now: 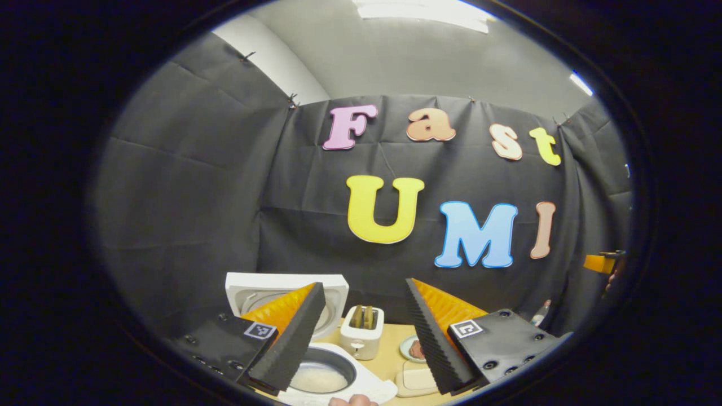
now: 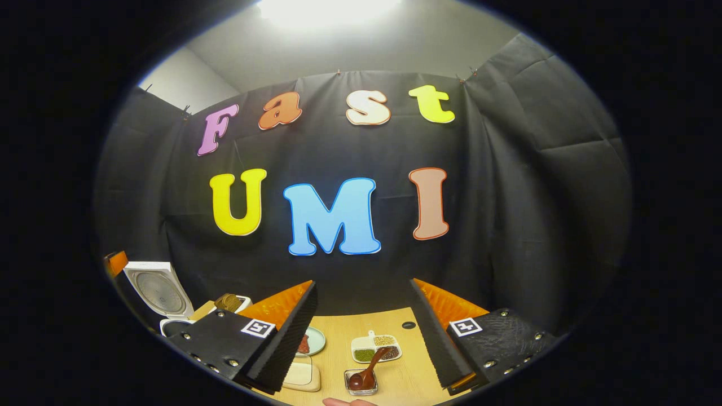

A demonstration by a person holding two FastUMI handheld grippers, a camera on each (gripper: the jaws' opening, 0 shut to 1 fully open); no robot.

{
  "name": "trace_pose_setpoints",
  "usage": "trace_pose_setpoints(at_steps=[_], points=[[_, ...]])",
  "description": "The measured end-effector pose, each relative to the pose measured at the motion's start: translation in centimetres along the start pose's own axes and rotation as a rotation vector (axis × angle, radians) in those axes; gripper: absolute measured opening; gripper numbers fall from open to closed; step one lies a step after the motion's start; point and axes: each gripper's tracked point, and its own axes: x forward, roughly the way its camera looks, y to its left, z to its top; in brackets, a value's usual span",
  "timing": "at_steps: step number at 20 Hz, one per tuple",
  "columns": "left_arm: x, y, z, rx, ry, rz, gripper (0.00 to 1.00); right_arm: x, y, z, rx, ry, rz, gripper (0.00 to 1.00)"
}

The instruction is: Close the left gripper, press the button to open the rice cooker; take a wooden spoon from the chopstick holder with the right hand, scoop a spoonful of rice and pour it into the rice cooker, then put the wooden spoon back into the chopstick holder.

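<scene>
The rice cooker (image 1: 316,361) stands open on the table (image 1: 389,355), lid (image 1: 282,296) tipped up at the back, and I can see white rice lying in its pot (image 1: 318,376). So the button step looks done to me, and there may already be a scoop in there, though I cannot tell that for certain.

The wooden spoon (image 2: 369,366) sits in a small clear holder (image 2: 361,383) near the table's front edge, bowl end down, handle slanting up and away toward the divided dish of grains (image 2: 375,348) just behind it. Its long axis runs roughly along my right tongs' line of sight, leaning a little to the right.

That spoon lies straight ahead of and below the right tongs (image 2: 364,338), between the two spread fingers, so the right hand is plainly the nearer one. Those tongs grip nothing. The cooker is off to their left in the right gripper view.

My left tongs (image 1: 366,332) are also spread wide and empty, hanging above the cooker with a toaster (image 1: 362,332) just behind it.

If another scoop is wanted, I judge the right tongs must drop forward and pinch the handle across its slant.
</scene>
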Motion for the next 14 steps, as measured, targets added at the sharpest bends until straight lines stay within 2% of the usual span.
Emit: trace_pose_setpoints(at_steps=[9,10,14], points=[[0.7,-4.6,1.8,0.077,-0.070,-0.001,0.96,1.7,-3.0,-2.8,0.030,0.029,0.009,0.97],[0.8,-5.1,1.8,0.070,-0.070,0.001,0.99,2.1,-3.2,-3.1,0.031,0.033,0.013,0.97],[0.9,-6.1,2.7,0.054,-0.101,0.017,0.99,3.3,-4.1,-4.7,0.042,0.069,0.026,0.97]])
